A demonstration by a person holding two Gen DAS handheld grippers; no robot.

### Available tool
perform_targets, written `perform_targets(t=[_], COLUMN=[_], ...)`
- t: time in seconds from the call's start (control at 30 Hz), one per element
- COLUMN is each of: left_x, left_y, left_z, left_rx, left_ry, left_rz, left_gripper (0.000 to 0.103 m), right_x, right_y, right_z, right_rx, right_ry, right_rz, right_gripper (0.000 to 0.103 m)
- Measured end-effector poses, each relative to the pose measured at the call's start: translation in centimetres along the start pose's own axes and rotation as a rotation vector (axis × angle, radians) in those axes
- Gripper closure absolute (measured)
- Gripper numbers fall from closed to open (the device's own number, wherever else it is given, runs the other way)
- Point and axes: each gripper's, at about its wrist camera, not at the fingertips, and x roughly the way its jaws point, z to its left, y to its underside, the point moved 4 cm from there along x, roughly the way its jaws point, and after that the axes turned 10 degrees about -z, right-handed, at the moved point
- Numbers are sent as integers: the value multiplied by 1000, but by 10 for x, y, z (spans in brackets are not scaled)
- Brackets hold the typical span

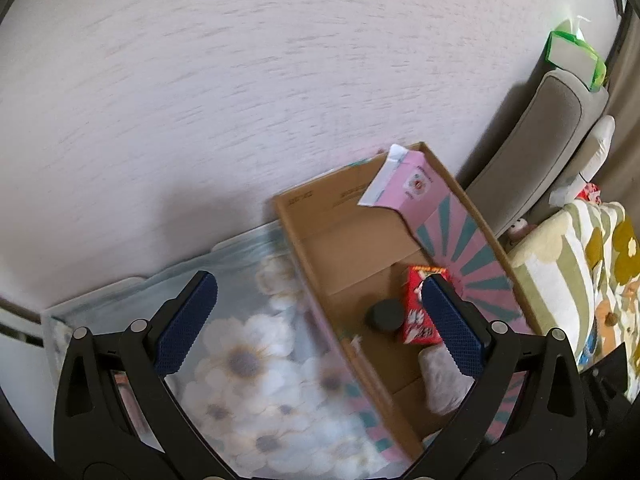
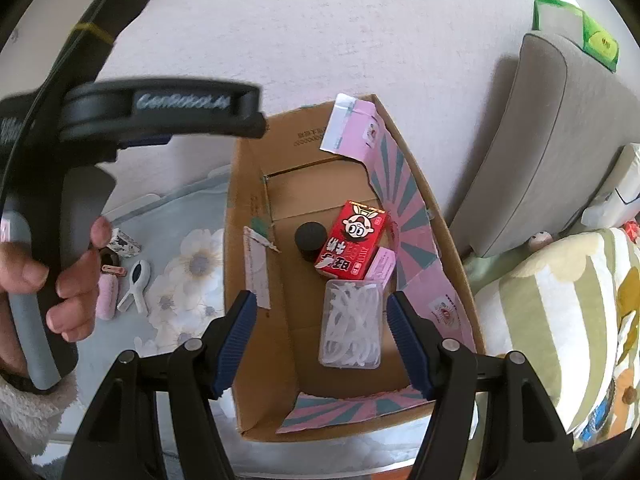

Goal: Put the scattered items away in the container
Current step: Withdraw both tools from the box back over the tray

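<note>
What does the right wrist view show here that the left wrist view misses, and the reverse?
Only the right wrist view shows the items left on the floral mat: a white clip, a pink roll, plus the left hand on its handle. The left wrist view adds nothing distinct, only more wall. Both show the cardboard box holding the red carton, black puck and clear case.

The worktop (image 2: 188,216), covered by a pale blue cloth printed with white daisies, carried an open brown cardboard box (image 2: 256,360) with pink-and-teal striped flaps. Left of the box, well apart from it, lay a white plastic clip (image 2: 136,286), a fuzzy pink roll (image 2: 107,296) just beside it, a small pink peg (image 2: 113,270), and a small patterned white box (image 2: 126,242).
</note>
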Motion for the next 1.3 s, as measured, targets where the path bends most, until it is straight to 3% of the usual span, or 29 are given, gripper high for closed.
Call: perform_targets(t=[0.37, 0.77, 1.13, 1.3], left_x=[-53, -115, -144, -136], left_y=[24, 68, 128, 156], left_z=[74, 177, 246, 261], left_rx=[-101, -230, -298, -322], left_ry=[-84, -252, -382, -361], left_rz=[-37, -81, -44, -3], left_gripper=[1, 1, 1, 1], right_x=[-11, -5, 13, 25], right_y=[-6, -13, -9, -4], right_z=[36, 111, 182, 204], right_rx=[-59, -194, -274, -328], right_ry=[-46, -175, -327, -350], right_rz=[-37, -51, -17, 15], right_gripper=[40, 40, 40, 40])
